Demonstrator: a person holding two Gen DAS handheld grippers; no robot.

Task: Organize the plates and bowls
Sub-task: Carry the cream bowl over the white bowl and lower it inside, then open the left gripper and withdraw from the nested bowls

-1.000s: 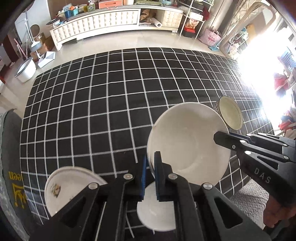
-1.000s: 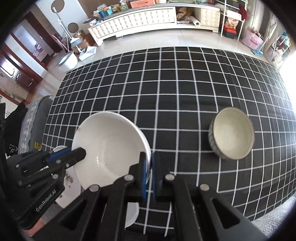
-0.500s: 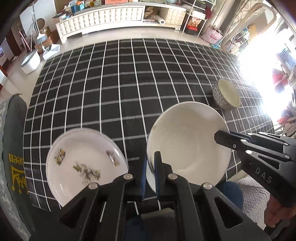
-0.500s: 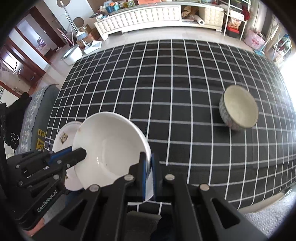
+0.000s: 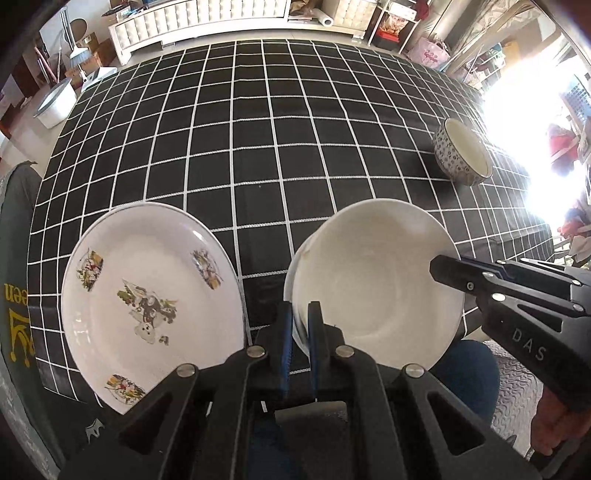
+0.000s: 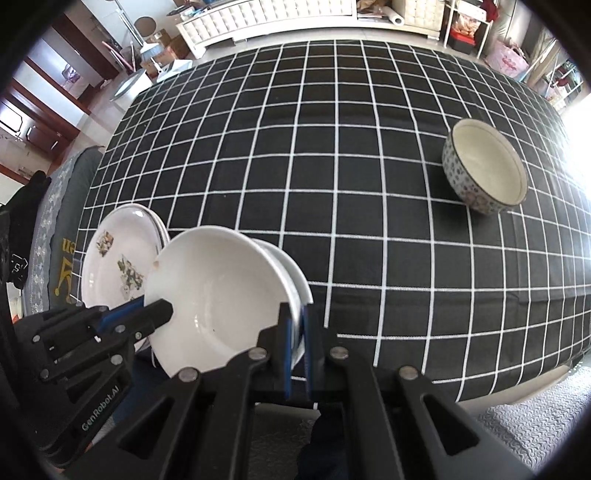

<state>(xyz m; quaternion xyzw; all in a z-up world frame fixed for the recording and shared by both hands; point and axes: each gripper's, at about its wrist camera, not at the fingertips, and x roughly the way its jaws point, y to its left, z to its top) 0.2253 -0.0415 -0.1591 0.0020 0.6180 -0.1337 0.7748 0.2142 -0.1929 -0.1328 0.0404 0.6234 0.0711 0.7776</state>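
Note:
Both grippers hold one stack of plain white deep plates [image 5: 376, 280] by opposite rims, lifted above the near table edge. My left gripper [image 5: 300, 321] is shut on its left rim; my right gripper [image 6: 295, 325] is shut on its right rim, the stack [image 6: 221, 291] showing two nested plates. The right gripper also shows in the left wrist view [image 5: 448, 271], and the left gripper in the right wrist view [image 6: 155, 314]. A flower-patterned plate [image 5: 147, 302] lies at the front left of the table, also in the right wrist view [image 6: 118, 266]. A blue-patterned bowl [image 6: 485, 171] stands upright at the right.
The table wears a black cloth with a white grid [image 5: 258, 129]. A grey chair with yellow lettering [image 5: 14, 314] stands at the left edge. White cabinets [image 6: 295, 14] and shelves line the far wall. Strong glare comes from the right.
Both grippers have pulled back toward the near edge with the white plates between them. The patterned plate has come more fully into view and the bowl looks farther away.

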